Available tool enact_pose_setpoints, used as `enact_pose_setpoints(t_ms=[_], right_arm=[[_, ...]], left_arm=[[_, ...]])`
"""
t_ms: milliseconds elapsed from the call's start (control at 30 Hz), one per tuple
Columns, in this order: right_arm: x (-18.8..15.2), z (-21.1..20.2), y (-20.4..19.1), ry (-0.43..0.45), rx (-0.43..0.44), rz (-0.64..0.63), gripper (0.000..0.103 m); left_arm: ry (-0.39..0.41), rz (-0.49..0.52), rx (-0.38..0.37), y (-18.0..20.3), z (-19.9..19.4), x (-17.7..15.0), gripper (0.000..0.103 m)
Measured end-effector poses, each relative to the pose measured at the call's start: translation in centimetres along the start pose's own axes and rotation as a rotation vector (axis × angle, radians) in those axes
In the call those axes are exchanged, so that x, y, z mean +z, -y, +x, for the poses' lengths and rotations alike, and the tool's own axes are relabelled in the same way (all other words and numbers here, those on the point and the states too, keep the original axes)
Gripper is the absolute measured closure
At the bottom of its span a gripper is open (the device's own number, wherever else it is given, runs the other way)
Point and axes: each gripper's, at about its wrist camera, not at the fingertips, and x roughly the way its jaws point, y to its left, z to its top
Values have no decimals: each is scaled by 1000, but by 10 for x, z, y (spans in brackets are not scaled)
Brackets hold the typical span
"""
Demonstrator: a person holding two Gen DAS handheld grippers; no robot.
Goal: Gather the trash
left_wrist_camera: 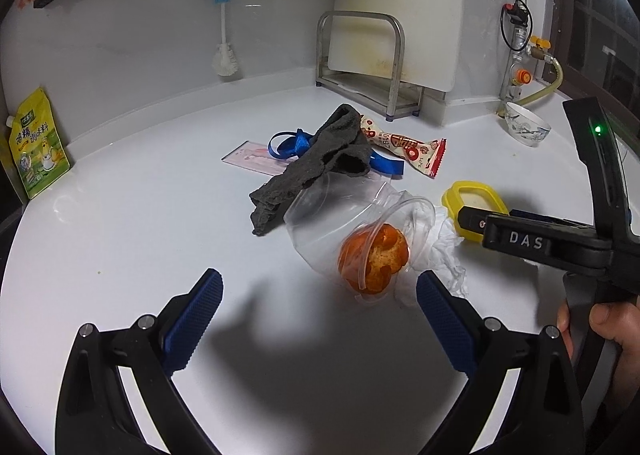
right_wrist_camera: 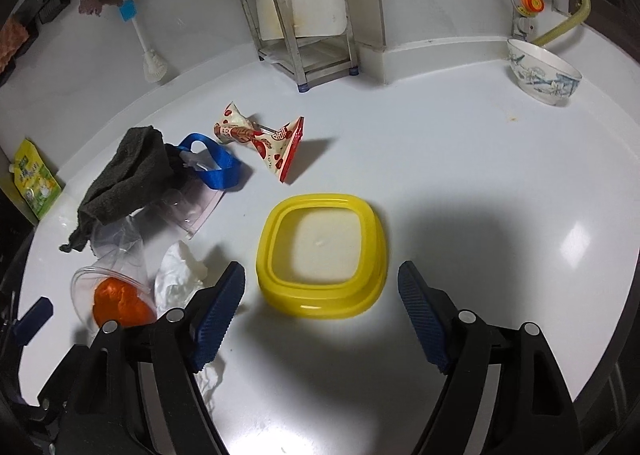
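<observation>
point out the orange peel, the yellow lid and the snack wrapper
orange peel [left_wrist_camera: 376, 259]: left wrist view, on its pale torn middle
yellow lid [right_wrist_camera: 276, 227]: right wrist view, on its left rim
snack wrapper [right_wrist_camera: 260, 137]: right wrist view, on its printed middle

A patterned bowl [right_wrist_camera: 544, 73] sat upper right on the worktop [right_wrist_camera: 460, 159]; a bottle brush [left_wrist_camera: 224, 31] hung upper left; a steel rack [right_wrist_camera: 296, 27] stood top centre.
</observation>
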Motion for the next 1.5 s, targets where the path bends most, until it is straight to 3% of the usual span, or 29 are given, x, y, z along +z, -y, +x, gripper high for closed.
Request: enact_pose_setpoints(t_ms=[67,133,433,567,1067,1233,1500], right_arm=[[-1,1,-4,-1,-13,-28,29],[-1,1,-6,5,-7,-42,40],[-13,-14,20,40,148,89,40],[-19,-21,25,54,149,101,40],[-17,-34,62,97,206,212,40],[-16,-33,66,99,221,230,40],[-16,-35,66,101,228,235,40]], left_arm=[[-4,-2,6,0,1,0,7],[-9,-6,17,0,3,0,7],[6,-20,76,7,0,-2,7],[17,-33,119,16,-5,-6,7],[20,-88,122,53,-3,-3,8],[17,-129,57,56,-1,-1,8],[-20,-92,-26,73,10,3,8]])
